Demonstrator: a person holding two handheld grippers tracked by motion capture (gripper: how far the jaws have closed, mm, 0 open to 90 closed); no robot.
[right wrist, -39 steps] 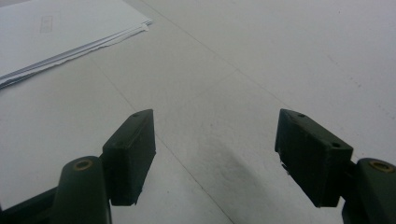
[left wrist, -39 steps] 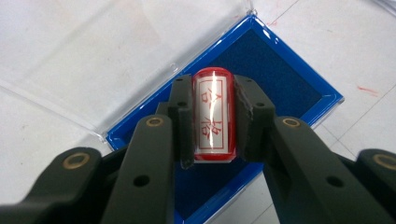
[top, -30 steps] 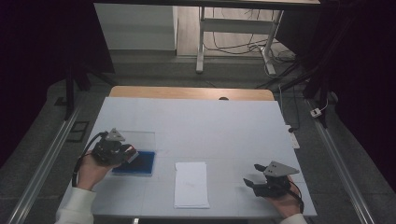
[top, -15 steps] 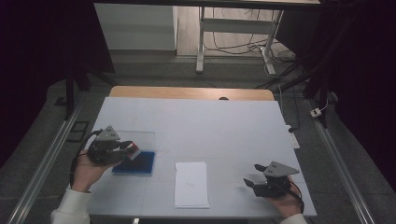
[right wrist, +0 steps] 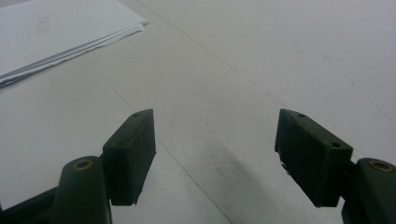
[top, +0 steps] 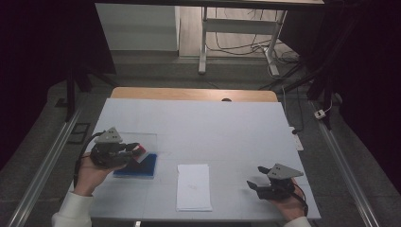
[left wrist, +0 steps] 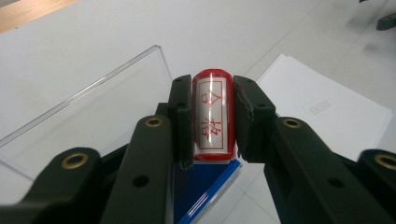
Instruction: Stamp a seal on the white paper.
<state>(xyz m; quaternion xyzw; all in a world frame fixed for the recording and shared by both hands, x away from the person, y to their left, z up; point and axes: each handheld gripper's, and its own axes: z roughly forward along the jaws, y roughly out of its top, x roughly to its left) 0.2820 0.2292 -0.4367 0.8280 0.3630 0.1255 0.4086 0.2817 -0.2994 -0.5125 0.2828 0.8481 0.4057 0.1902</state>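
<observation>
My left gripper (top: 134,150) (left wrist: 212,122) is shut on a red stamp (left wrist: 213,114) with a white label bearing red characters; the stamp (top: 139,152) hangs just above a blue ink pad (top: 137,166) (left wrist: 203,186). A clear lid (left wrist: 93,109) stands open behind the pad. A stack of white paper (top: 194,186) (left wrist: 322,109) lies at the table's front middle. At the front right my right gripper (top: 253,184) (right wrist: 215,156) stands open over bare table, nothing between its jaws.
The white table (top: 213,127) has a wooden strip along its far edge. The paper stack's corner (right wrist: 60,32) lies to the upper left in the right gripper view. Metal rails run along both sides of the table; a desk frame and cables stand beyond.
My left gripper has lifted and drawn back toward the left with the stamp, rising off the ink pad. The right gripper has stayed still.
</observation>
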